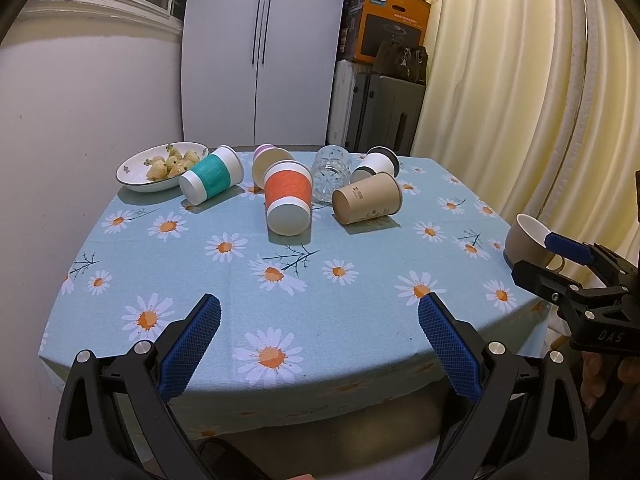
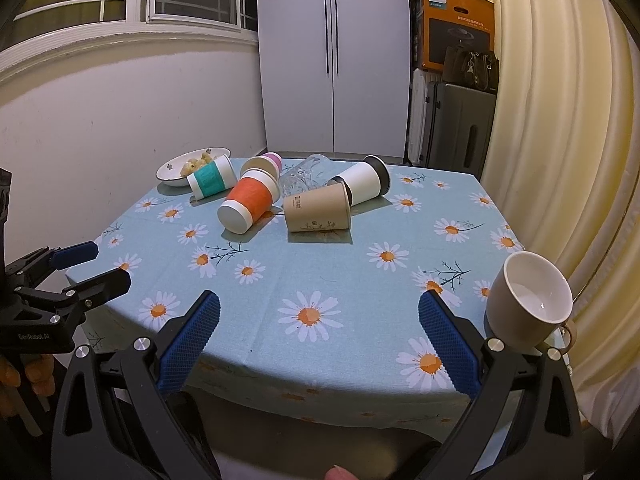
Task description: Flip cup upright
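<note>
Several cups lie on their sides at the far middle of the table: a teal-banded cup (image 1: 211, 180) (image 2: 211, 178), an orange-banded cup (image 1: 288, 202) (image 2: 249, 206), a pink-rimmed cup (image 1: 270, 162) (image 2: 262, 165), a clear glass (image 1: 330, 174) (image 2: 300, 178), a brown paper cup (image 1: 366, 198) (image 2: 318, 210) and a white cup with a black lid (image 1: 378, 164) (image 2: 366, 182). A beige mug (image 2: 530, 306) (image 1: 528, 242) stands upright at the near right edge. My left gripper (image 1: 320, 336) is open and empty over the near edge. My right gripper (image 2: 320, 336) is open and empty, just left of the mug.
A white bowl of snacks (image 1: 160, 168) (image 2: 188, 168) sits at the far left of the daisy tablecloth (image 1: 320, 280). Behind the table stand a white cabinet (image 1: 260, 52), suitcases and boxes (image 1: 380, 80), and a cream curtain (image 1: 520, 80) on the right.
</note>
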Action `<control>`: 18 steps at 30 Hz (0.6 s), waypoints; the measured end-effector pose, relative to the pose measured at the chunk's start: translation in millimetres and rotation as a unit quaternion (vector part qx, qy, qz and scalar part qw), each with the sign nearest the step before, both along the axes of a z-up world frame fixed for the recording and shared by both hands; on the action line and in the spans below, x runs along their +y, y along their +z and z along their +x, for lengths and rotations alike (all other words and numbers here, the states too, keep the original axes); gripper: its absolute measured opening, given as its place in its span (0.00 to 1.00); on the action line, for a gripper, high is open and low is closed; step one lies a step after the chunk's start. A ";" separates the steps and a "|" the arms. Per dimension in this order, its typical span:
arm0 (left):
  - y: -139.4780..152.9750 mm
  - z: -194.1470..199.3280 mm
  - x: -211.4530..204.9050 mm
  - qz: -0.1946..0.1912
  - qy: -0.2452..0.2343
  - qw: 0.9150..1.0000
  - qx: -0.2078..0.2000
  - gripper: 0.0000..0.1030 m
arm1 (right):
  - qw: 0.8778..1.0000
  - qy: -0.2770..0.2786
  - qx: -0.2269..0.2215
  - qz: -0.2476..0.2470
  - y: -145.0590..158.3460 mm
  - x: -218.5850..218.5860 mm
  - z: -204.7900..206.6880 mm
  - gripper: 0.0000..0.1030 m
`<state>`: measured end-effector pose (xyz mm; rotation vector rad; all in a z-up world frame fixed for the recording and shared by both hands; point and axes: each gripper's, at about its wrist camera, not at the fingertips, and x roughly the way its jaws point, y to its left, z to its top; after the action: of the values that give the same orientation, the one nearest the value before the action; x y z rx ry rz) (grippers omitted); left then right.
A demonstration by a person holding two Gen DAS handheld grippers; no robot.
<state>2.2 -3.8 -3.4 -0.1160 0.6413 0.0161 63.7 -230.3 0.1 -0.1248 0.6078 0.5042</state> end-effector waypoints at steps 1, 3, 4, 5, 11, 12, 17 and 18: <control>-0.2 -0.3 0.2 0.001 -0.001 1.000 0.000 0.94 | 1.000 0.000 0.000 0.000 0.0 -0.1 0.2 0.96; -0.4 -0.5 0.6 0.001 -0.001 1.000 0.001 0.94 | 1.000 0.001 0.000 0.001 0.1 -0.5 0.1 0.96; -0.5 -0.7 0.5 0.000 -0.001 1.000 0.001 0.94 | 1.000 0.000 0.000 0.000 0.0 0.2 0.2 0.96; -0.4 -0.7 0.4 0.000 -0.001 1.000 0.001 0.94 | 1.000 0.000 0.000 0.000 -0.3 -0.1 0.2 0.96; -1.4 -0.9 -0.5 0.002 0.000 1.000 0.004 0.94 | 1.000 0.000 0.002 -0.002 -1.1 1.2 0.6 0.96; -1.9 -0.6 -0.1 0.002 0.001 1.000 0.006 0.94 | 1.000 0.000 0.002 -0.001 -1.0 1.4 0.8 0.96; -5.8 5.4 6.7 -0.001 0.013 0.999 0.029 0.94 | 1.000 0.002 0.017 0.012 -1.5 -1.6 4.3 0.96; -6.0 5.9 9.0 -0.004 0.017 0.999 0.034 0.94 | 1.000 0.002 0.018 0.014 -1.5 -1.6 5.0 0.96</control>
<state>8.1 5.3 -9.4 -0.1340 0.7068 0.0500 68.7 -231.9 -1.4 -0.0917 0.6358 0.5202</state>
